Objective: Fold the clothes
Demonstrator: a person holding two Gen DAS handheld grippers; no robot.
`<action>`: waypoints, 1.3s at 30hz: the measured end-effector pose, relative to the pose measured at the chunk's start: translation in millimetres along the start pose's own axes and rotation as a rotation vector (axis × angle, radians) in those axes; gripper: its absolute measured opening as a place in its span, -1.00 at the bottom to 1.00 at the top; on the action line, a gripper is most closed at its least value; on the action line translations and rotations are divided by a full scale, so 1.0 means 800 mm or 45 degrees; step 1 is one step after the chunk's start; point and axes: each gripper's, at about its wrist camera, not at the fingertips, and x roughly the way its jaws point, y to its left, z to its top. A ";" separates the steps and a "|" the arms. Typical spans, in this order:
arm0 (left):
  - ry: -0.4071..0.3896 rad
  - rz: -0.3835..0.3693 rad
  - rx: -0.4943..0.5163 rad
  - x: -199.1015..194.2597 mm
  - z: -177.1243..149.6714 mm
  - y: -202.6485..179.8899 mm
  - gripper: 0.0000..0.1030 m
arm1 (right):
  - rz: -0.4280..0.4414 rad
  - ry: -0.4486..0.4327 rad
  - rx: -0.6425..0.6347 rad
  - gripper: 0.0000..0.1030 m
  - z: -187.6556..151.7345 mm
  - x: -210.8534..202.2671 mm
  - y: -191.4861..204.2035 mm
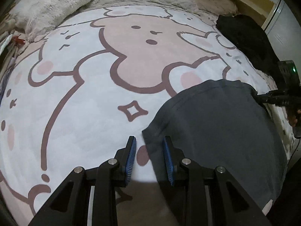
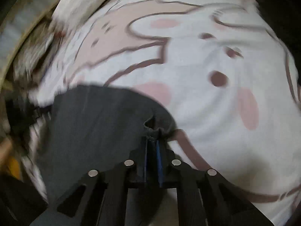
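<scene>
A dark grey garment [image 1: 216, 124] lies spread on a white and pink cartoon blanket [image 1: 84, 103]. In the left wrist view my left gripper [image 1: 149, 145] hangs over the garment's near left corner. Its blue pads stand apart, the cloth's edge runs up between them beside the right pad, and bare blanket shows by the left pad. My right gripper [image 1: 258, 96] reaches in from the right edge at the garment's far right corner. In the blurred right wrist view, the right gripper [image 2: 152, 141] is shut on a bunched fold of the grey garment [image 2: 94, 128].
A fluffy white pillow [image 1: 56, 3] and a quilted cover lie at the head of the bed. A black garment [image 1: 244, 35] is heaped at the far right. Clutter lines the bed's left edge. A hand [image 1: 293, 118] holds the right gripper.
</scene>
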 end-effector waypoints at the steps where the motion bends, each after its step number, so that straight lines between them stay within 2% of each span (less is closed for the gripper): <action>1: -0.007 0.007 0.004 -0.003 0.001 0.001 -0.45 | -0.034 -0.010 -0.041 -0.85 0.003 -0.004 0.005; 2: -0.014 0.013 0.009 -0.005 0.002 0.003 -0.45 | -0.068 -0.019 -0.081 -0.86 0.006 -0.008 0.010; 7: -0.022 0.018 0.002 -0.014 0.001 0.018 -0.40 | -0.202 -0.059 0.053 -0.88 0.024 -0.030 -0.039; 9: 0.003 0.001 -0.014 -0.011 0.000 0.020 -0.40 | -0.227 0.003 0.050 -0.88 0.020 -0.013 -0.046; 11: 0.021 -0.008 -0.016 -0.007 -0.001 0.019 -0.40 | -0.269 0.012 0.007 -0.88 0.014 0.000 -0.043; 14: 0.037 -0.053 -0.031 0.001 0.001 0.015 -0.32 | -0.260 0.016 0.027 -0.88 0.013 0.001 -0.047; 16: 0.044 -0.105 -0.047 0.006 0.004 0.009 0.06 | -0.227 0.013 0.066 -0.88 0.012 -0.001 -0.055; 20: 0.051 -0.123 0.062 0.013 0.008 -0.022 0.10 | -0.214 0.011 0.078 -0.88 0.009 -0.005 -0.060; 23: 0.066 -0.111 0.059 0.019 0.013 -0.030 0.09 | -0.218 0.011 0.074 -0.88 0.007 -0.006 -0.061; 26: 0.082 -0.118 0.006 0.022 0.019 -0.027 0.09 | -0.229 0.012 0.063 -0.88 0.005 -0.008 -0.061; 28: 0.084 -0.206 -0.084 0.013 0.026 -0.011 0.09 | -0.222 0.012 0.065 -0.88 0.006 -0.006 -0.061; 31: 0.073 -0.253 -0.210 0.006 0.028 0.013 0.09 | -0.202 0.007 0.083 -0.88 0.007 -0.005 -0.063; 32: 0.087 -0.269 -0.235 0.009 0.027 0.018 0.02 | -0.201 0.005 0.088 -0.88 0.007 -0.004 -0.063; 33: 0.101 -0.284 -0.260 0.011 0.026 0.022 -0.39 | -0.200 0.004 0.092 -0.88 0.007 -0.004 -0.063; 34: 0.114 -0.296 -0.280 0.013 0.024 0.026 -0.71 | -0.199 0.002 0.097 -0.88 0.007 -0.004 -0.063; 37: 0.136 -0.276 -0.246 0.014 0.028 0.017 -0.73 | -0.190 0.002 0.107 -0.88 0.009 -0.003 -0.063; 39: 0.099 -0.244 -0.185 0.004 0.031 0.007 -0.87 | -0.187 0.001 0.111 -0.88 0.008 -0.003 -0.063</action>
